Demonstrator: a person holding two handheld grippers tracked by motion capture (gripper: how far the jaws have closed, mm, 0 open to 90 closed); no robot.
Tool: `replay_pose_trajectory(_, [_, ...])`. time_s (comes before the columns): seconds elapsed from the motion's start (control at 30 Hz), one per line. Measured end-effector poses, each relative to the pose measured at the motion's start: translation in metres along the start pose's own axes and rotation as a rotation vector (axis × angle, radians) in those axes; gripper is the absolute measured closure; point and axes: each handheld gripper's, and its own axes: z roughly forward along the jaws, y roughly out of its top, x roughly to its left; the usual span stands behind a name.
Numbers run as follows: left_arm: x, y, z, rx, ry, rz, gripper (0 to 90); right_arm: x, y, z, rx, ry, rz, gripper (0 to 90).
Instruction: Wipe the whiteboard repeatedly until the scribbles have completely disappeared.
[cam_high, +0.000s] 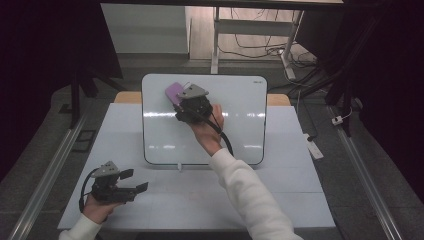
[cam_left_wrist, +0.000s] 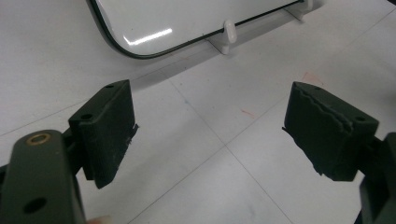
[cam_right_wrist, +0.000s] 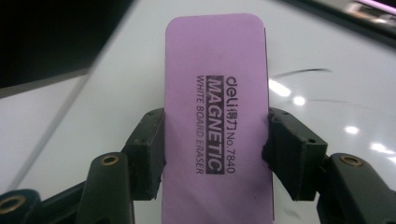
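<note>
I'm working in a lab or recording studio, not a home. The white counter (cam_high: 280, 195) sits between dark curtains (cam_high: 45, 60), metal floor rails (cam_high: 55, 165) run along both its sides, and beyond it stand a bare desk frame (cam_high: 250, 30) and loose cables (cam_high: 265, 50) on the floor.

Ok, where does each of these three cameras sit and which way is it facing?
High view: above the person's side, facing forward and down on the whiteboard; forearms show.
Left gripper view: on the left gripper, facing the table and the board's lower edge; open jaws.
Right gripper view: on the right gripper, facing the purple eraser.
All share the whiteboard.
</note>
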Motion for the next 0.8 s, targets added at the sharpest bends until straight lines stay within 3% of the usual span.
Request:
replay_pose_trajectory(0.13, [0.000, 0.000, 0.000, 0.001, 0.000, -0.002, 17.3, -0.026, 0.006, -0.005, -0.027, -0.049, 0.075, 41.1])
replay_pose_trajectory(0.2, [0.000, 0.000, 0.000, 0.000, 0.001, 0.003, 17.3, -0.034, 0.010, -0.006, -0.031, -0.063, 0.089, 41.1])
replay_pose_trajectory(0.33, [0.000, 0.000, 0.000, -0.002, -0.001, 0.004, 17.2, -0.035, 0.018, -0.003, -0.032, -0.102, 0.072, 41.0])
replay_pose_trajectory(0.6, [-0.001, 0.000, 0.001, 0.002, -0.002, 0.005, 17.3, -0.033, 0.020, -0.002, -0.038, -0.113, 0.053, 41.0])
replay_pose_trajectory(0.8, [-0.001, 0.000, 0.001, 0.003, 0.001, 0.003, 17.3, -0.003, 0.020, 0.009, -0.014, 0.010, 0.000, 41.1])
